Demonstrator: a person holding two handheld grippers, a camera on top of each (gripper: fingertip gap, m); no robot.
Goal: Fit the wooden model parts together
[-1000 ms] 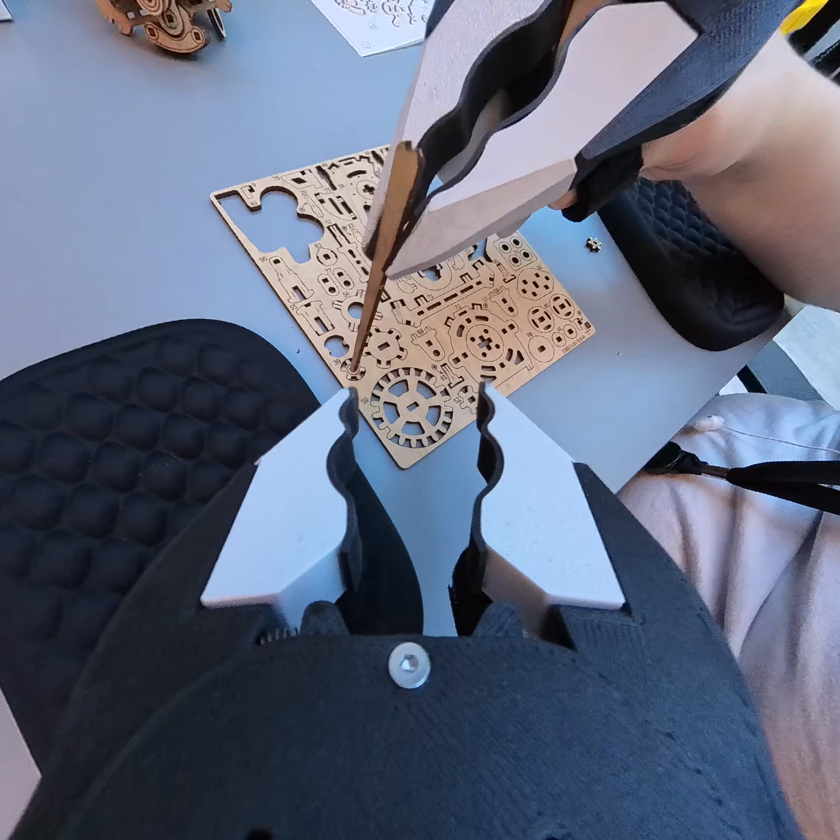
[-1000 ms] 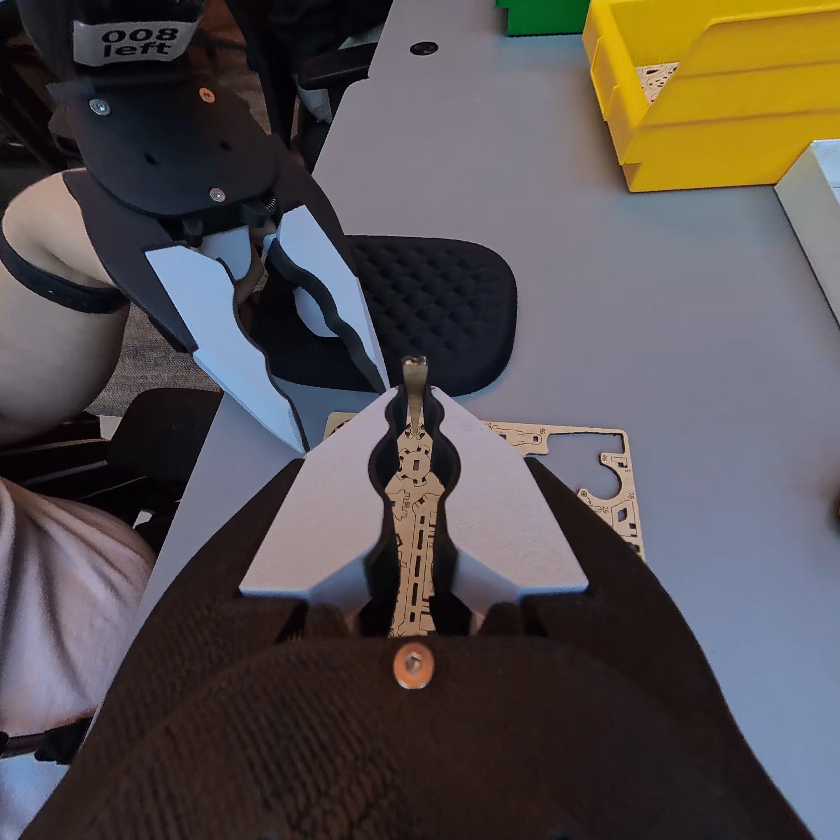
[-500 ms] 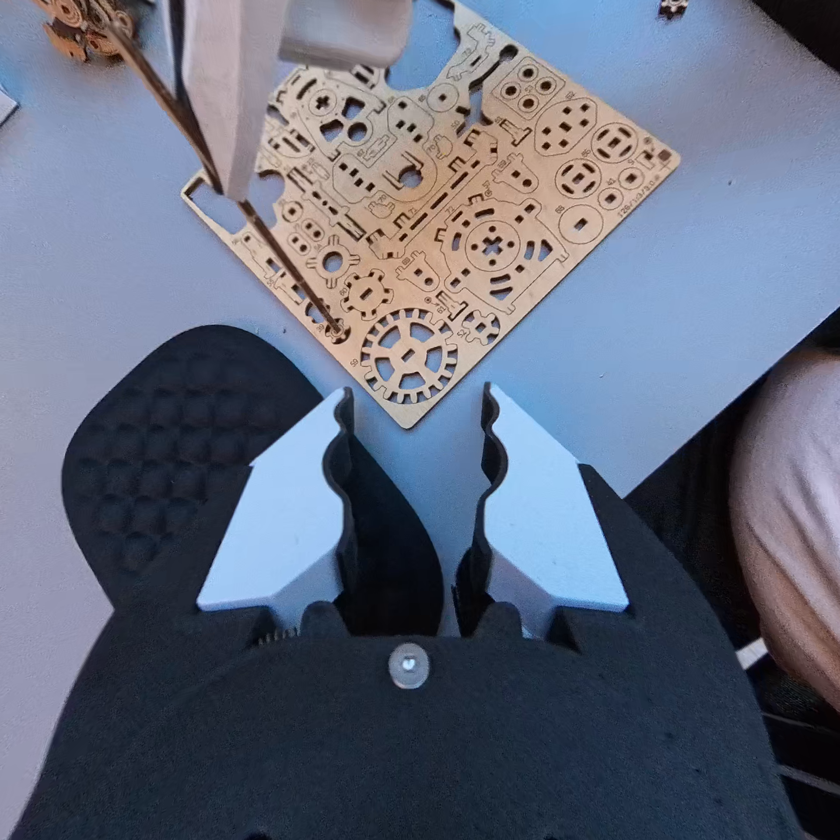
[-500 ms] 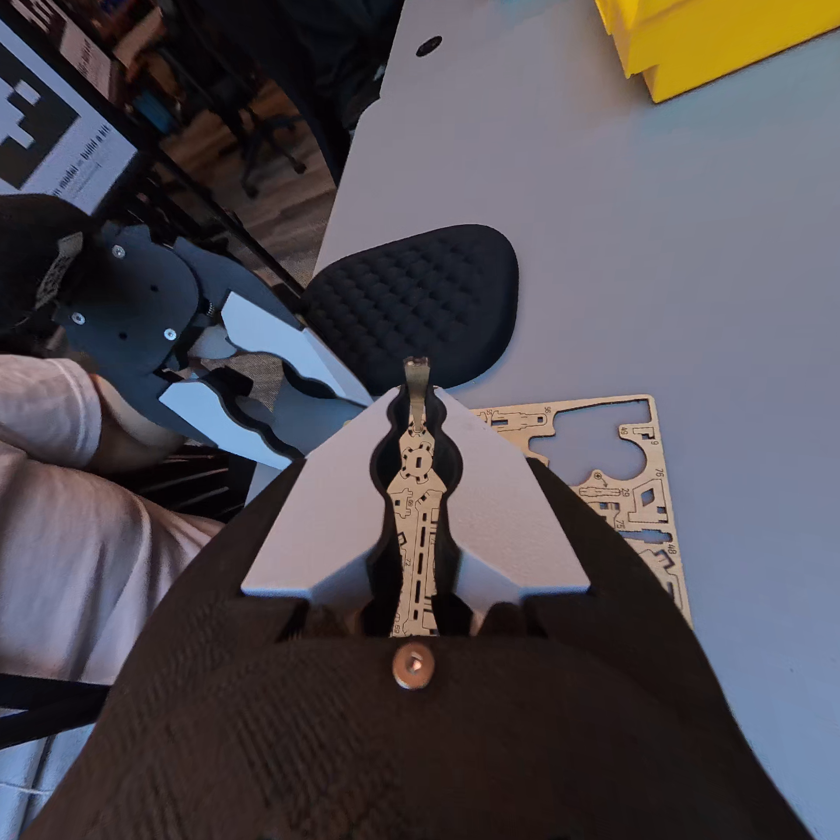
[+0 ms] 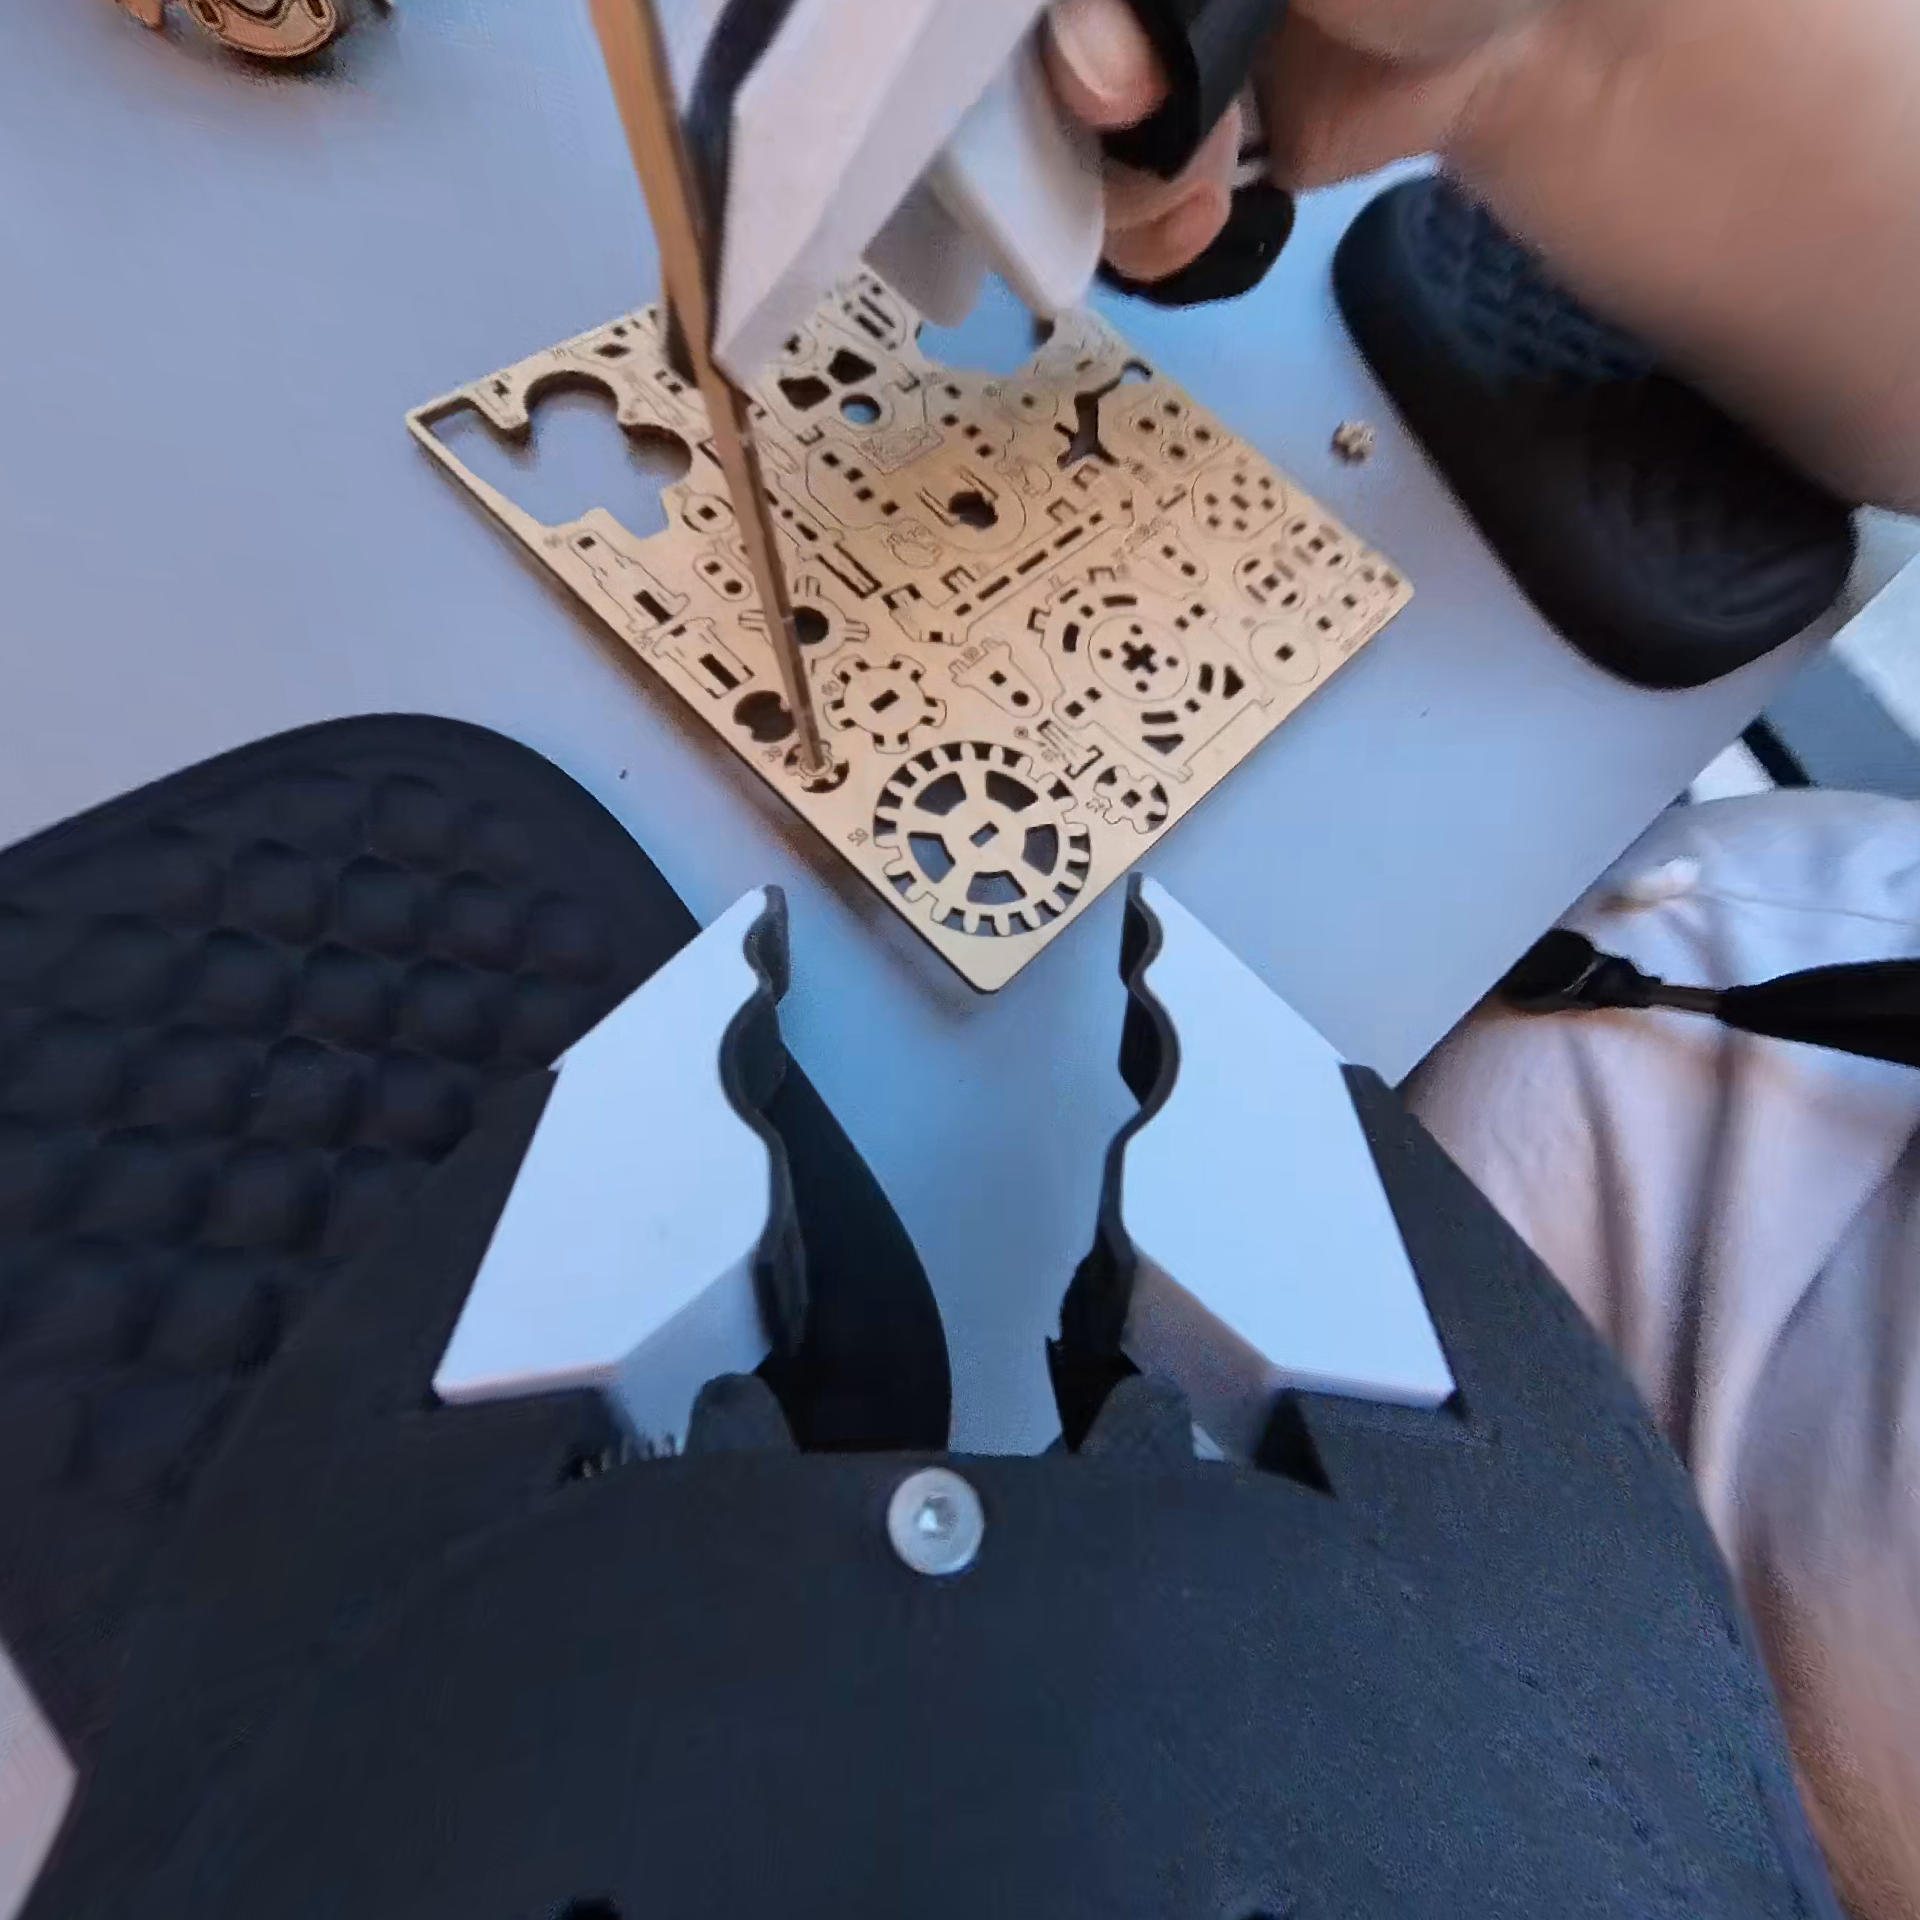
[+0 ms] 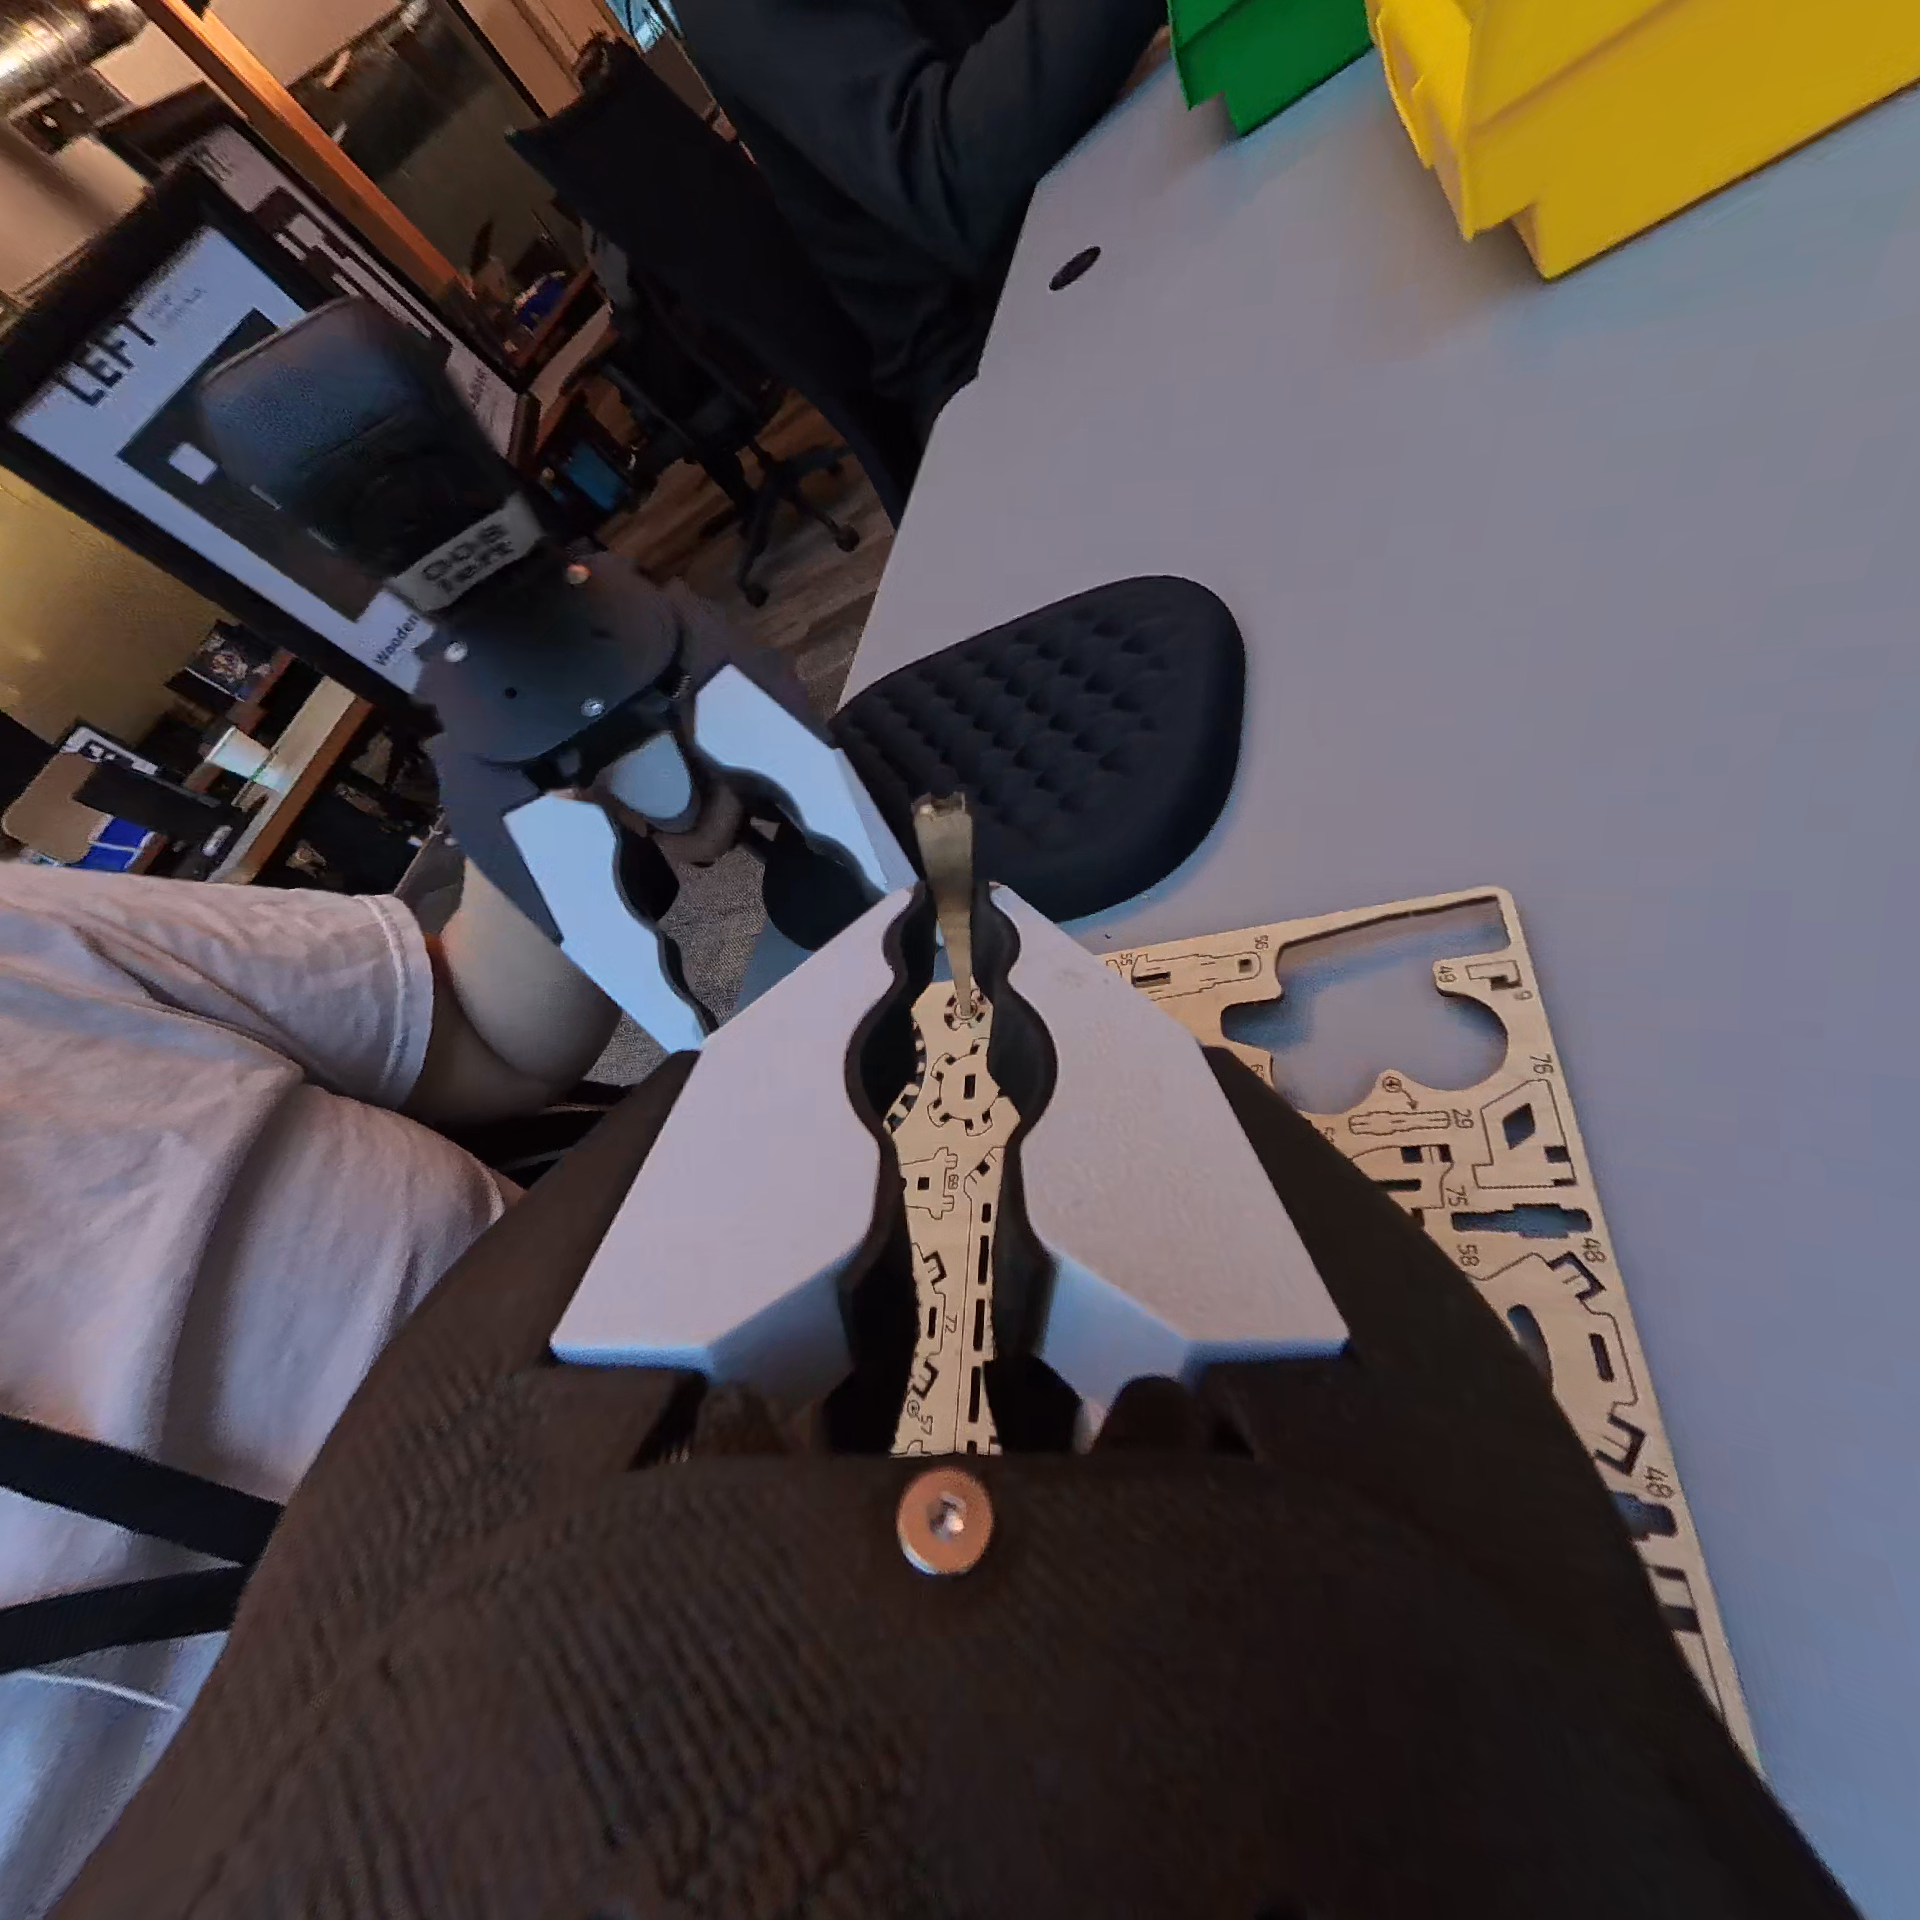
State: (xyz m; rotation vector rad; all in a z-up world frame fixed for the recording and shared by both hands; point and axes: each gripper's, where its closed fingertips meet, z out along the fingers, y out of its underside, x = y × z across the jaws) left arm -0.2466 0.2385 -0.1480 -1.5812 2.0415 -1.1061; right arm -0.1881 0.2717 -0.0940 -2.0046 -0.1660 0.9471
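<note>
A laser-cut wooden parts sheet (image 5: 1039,582) lies flat on the grey table and also shows in the right wrist view (image 6: 1455,1091). My right gripper (image 6: 951,899) is shut on a thin stick (image 6: 943,862). In the left wrist view the right gripper (image 5: 790,208) comes down from above, and the stick (image 5: 727,436) slants down with its tip on a small round part (image 5: 816,764) beside the big gear (image 5: 977,831). My left gripper (image 5: 951,914) is open and empty, just short of the sheet's near corner. It shows at the left in the right wrist view (image 6: 727,894).
Black padded mats lie left (image 5: 260,987) and right (image 5: 1558,468) of the sheet. A small loose wooden piece (image 5: 1354,440) and a part-built model (image 5: 249,21) sit on the table. Yellow bins (image 6: 1662,104) and a green bin (image 6: 1268,52) stand farther off. The table edge and a person's lap (image 5: 1714,1195) are close. Spacing between my two grippers at the tips: around 9 cm.
The right gripper has tilted and swung while the stick's tip stays on the same small round part. My left gripper has shifted its view but stays open over the sheet's near corner.
</note>
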